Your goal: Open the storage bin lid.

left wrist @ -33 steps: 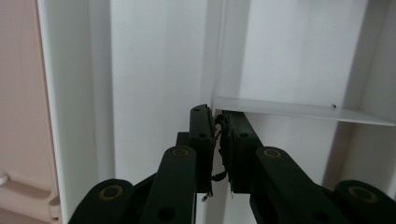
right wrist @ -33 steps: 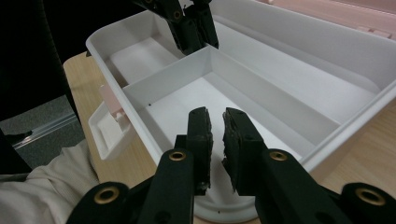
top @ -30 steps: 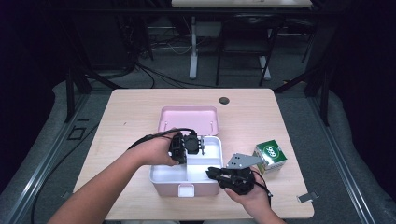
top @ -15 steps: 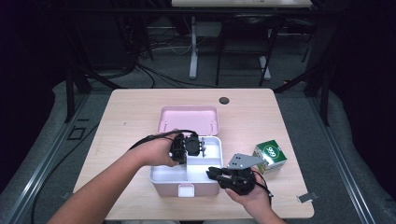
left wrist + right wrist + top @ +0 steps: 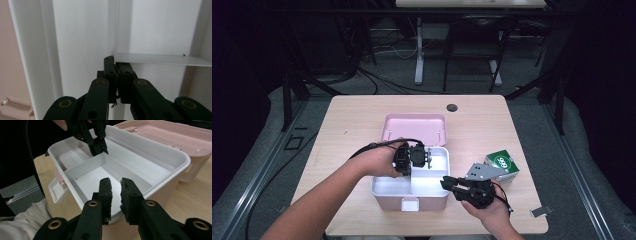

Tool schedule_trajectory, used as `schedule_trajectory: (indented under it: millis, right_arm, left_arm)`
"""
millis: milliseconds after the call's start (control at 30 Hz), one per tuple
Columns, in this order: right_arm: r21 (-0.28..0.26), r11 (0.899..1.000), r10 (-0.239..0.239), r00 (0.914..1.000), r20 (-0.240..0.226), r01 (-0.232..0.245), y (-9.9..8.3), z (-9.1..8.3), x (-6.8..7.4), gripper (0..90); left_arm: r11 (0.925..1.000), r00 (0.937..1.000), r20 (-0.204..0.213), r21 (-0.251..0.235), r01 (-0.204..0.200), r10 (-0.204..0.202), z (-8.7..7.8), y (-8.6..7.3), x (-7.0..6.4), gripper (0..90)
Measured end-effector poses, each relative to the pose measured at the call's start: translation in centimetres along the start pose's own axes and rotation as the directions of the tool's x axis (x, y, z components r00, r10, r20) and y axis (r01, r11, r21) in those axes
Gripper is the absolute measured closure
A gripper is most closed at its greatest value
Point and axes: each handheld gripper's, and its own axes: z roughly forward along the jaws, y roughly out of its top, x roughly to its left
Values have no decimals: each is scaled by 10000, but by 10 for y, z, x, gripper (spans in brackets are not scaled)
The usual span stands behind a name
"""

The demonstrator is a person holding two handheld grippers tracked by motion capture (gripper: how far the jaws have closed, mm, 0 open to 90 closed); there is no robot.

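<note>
In the open pink storage box (image 5: 412, 192) at the table's near edge, the left gripper (image 5: 421, 156) pinches the thin white plastic divider (image 5: 83, 166), apparently lifting it out. Next comes a straight upward pull. The right gripper (image 5: 115, 188) waits nearby, jaws slightly spread, empty.

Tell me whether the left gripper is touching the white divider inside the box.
Touching. The left gripper view shows the left gripper shut on the divider edge; the right gripper view shows its jaws pinching that wall.
</note>
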Motion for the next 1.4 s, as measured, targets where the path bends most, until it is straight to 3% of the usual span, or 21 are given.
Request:
schedule_trajectory:
  millis: [467,700,1033,1400]
  right_arm:
    - [-130,9999,60,9998,180,-57,3,-6,-5,776]
    - [-472,9989,56,9996,276,-43,10,-16,-6,770]
    - [-559,9984,88,9991,408,-65,12,-22,-10,762]
    - [-800,9968,49,9989,466,-11,18,-28,-9,755]
  left_arm:
    - [9993,9992,211,-174,336,-332,-5,-2,2,890]
    - [9991,9995,-43,-283,316,-317,-12,-4,1,893]
    - [9959,9976,-291,-678,607,-628,-28,-10,4,893]
    - [9904,9934,-344,-888,1056,-1090,-43,-28,8,893]
